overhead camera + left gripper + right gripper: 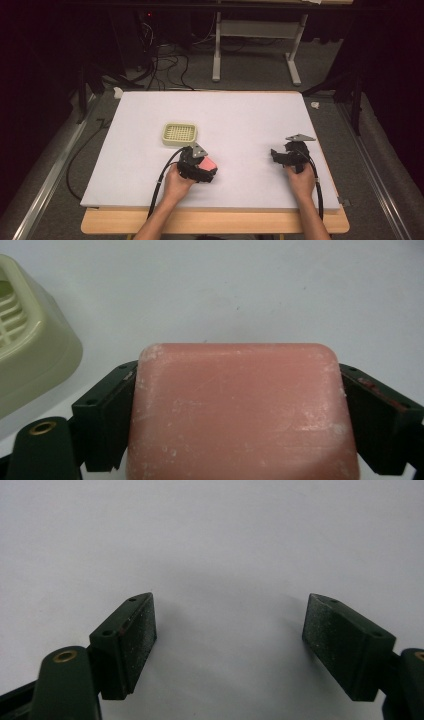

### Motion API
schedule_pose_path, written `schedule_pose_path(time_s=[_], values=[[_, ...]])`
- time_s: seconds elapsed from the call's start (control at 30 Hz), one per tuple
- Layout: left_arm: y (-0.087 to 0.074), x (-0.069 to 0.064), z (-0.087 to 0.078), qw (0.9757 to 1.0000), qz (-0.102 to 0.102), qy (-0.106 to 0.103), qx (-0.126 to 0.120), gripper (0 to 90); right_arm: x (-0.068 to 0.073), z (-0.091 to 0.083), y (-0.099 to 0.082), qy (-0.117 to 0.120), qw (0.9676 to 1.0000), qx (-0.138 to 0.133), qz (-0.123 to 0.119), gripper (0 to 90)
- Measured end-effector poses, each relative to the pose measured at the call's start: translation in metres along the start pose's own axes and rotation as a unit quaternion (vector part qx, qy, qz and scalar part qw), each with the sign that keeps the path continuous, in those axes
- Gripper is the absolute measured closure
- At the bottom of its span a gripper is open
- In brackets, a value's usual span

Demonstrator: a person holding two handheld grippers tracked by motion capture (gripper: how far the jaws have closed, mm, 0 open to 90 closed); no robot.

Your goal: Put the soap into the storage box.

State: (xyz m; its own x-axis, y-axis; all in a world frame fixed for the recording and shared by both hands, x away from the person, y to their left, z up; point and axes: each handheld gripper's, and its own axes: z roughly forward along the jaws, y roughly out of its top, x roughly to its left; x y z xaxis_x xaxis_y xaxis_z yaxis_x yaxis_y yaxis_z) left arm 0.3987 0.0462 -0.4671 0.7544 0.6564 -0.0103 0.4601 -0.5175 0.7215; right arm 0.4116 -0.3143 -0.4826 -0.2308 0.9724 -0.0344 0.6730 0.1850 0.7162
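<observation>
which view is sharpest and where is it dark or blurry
High view: white table evenly lit, surroundings almost black. Left gripper view: pink soap in the left tongs sharp, dish cropped at the edge. Right gripper view: right tongs cast a soft shadow, slightly grainy.

**Open bench, one dish in the way**

The white bench (250,115) lies bare across its far half and through the wide middle between the two hands, leaving free passage there. The only standing obstacle is the pale green soap dish (179,134), just beyond the left tongs (202,167), which are closed on a pink soap bar (240,410) just beside it. Bare surface lies ahead of the right tongs (230,645), their jaws spread wide.
</observation>
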Motion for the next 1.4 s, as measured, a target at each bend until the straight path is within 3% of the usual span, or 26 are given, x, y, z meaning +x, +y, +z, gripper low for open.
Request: schedule_pose_path(time_s=[1.07, 1.4], values=[[-0.009, 0.029, -0.026, 0.9976, -0.061, 0.025, -0.019, 14.0, 0.000, 0.000, 0.000, 0.000, 1.0000, 0.000, 0.000, 22.2], [-0.012, 0.035, -0.033, 0.9966, -0.063, 0.048, -0.023, 14.0, 0.000, 0.000, 0.000, 0.000, 1.0000, 0.000, 0.001, 22.2]])
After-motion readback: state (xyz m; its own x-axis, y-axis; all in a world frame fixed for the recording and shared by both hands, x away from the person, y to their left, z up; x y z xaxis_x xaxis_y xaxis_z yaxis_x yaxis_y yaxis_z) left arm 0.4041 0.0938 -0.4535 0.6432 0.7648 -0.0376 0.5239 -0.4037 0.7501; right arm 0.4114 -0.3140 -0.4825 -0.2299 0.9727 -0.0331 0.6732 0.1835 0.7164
